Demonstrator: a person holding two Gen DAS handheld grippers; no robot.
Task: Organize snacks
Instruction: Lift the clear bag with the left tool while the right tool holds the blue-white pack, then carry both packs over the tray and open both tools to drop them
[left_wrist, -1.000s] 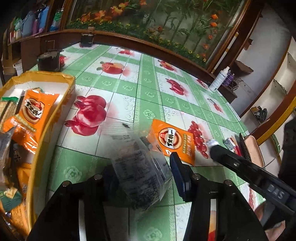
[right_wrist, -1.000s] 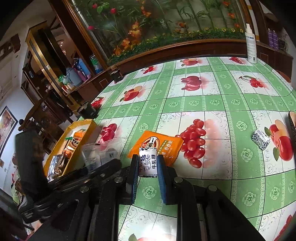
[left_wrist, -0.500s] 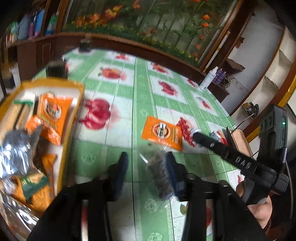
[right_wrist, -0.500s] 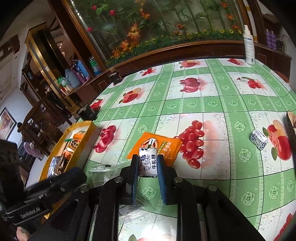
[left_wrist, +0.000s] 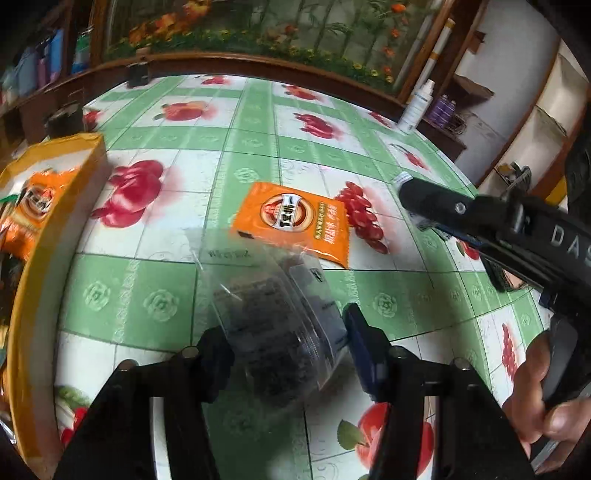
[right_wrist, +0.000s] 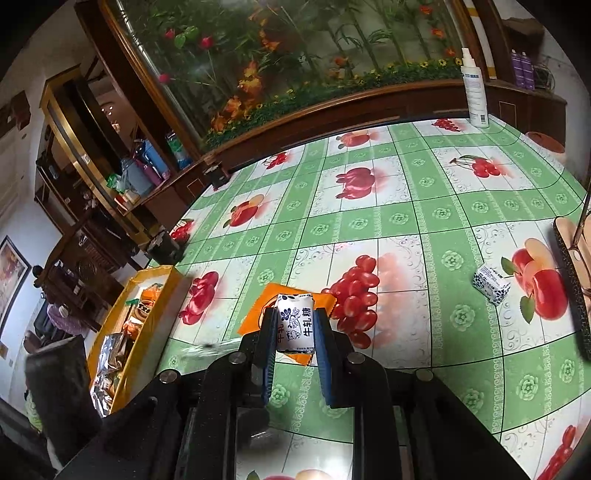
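Your left gripper (left_wrist: 286, 341) has swung back from the yellow cardboard box (left_wrist: 44, 236); its jaws are closing around the crinkly clear bag of dark snacks (left_wrist: 273, 325). Your right gripper (right_wrist: 295, 332) pinches the small white-and-blue candy packet (right_wrist: 294, 325). Only its view shows a second packet (right_wrist: 491, 284). The flat orange sachet (left_wrist: 295, 221) lies beyond.

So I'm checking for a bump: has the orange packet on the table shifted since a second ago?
No. In the right wrist view the orange packet lies just left of the printed red grapes, as before.
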